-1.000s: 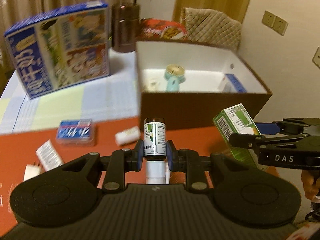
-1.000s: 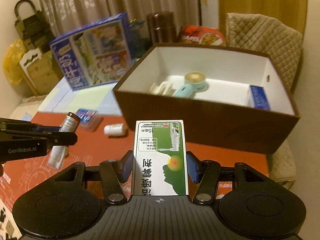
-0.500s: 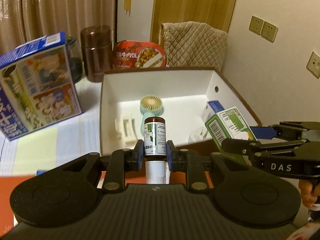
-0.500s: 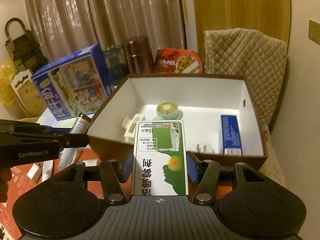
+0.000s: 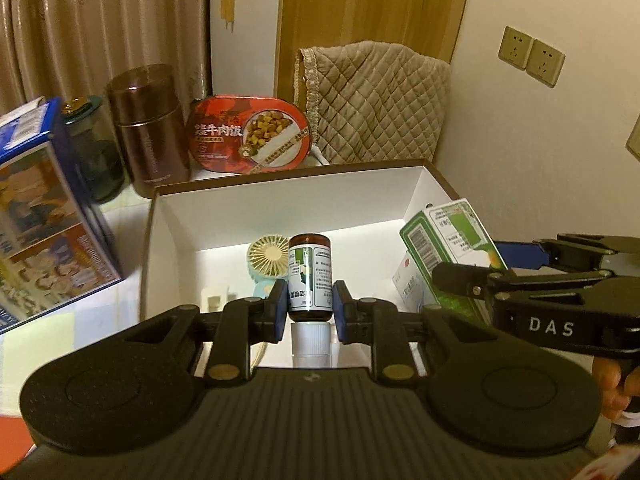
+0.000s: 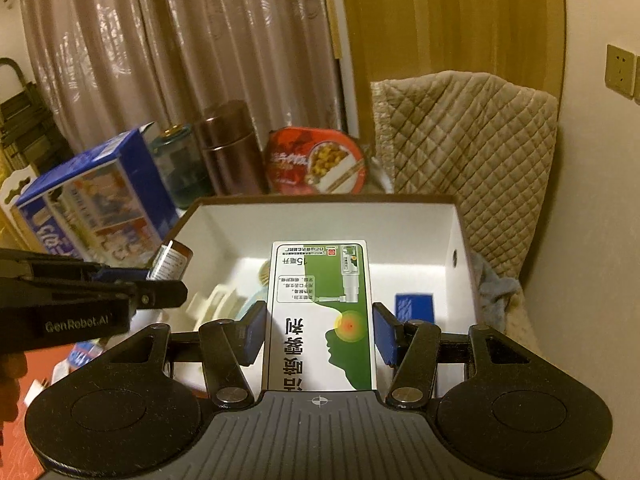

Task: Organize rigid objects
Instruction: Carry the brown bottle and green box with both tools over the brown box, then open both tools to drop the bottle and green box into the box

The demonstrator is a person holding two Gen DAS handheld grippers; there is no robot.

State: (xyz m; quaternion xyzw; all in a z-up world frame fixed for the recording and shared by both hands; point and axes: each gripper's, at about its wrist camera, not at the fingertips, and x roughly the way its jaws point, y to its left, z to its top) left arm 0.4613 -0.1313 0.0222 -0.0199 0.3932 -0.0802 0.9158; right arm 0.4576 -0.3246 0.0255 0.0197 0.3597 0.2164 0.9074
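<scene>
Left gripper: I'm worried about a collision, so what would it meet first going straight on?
Probably the small fan lying in the box, just beyond the bottle held by the left gripper; depth is unclear.

Brown bottle (image 5: 310, 276), green-white carton (image 6: 320, 316), white-lined brown box (image 5: 280, 208), beige quilted cover (image 5: 376, 100), red tin (image 5: 250, 138).

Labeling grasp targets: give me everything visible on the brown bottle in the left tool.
The brown bottle is small, dark amber and glossy, glass or plastic by its look, with a white-and-green printed label around the body and a white ribbed cap. It is held cap toward the camera, base pointing away. The left tool clamps it, one blue pad on each side of the lower body. It hangs above the open white-lined box, touching only the pads. The right wrist view shows it tilted.
</scene>
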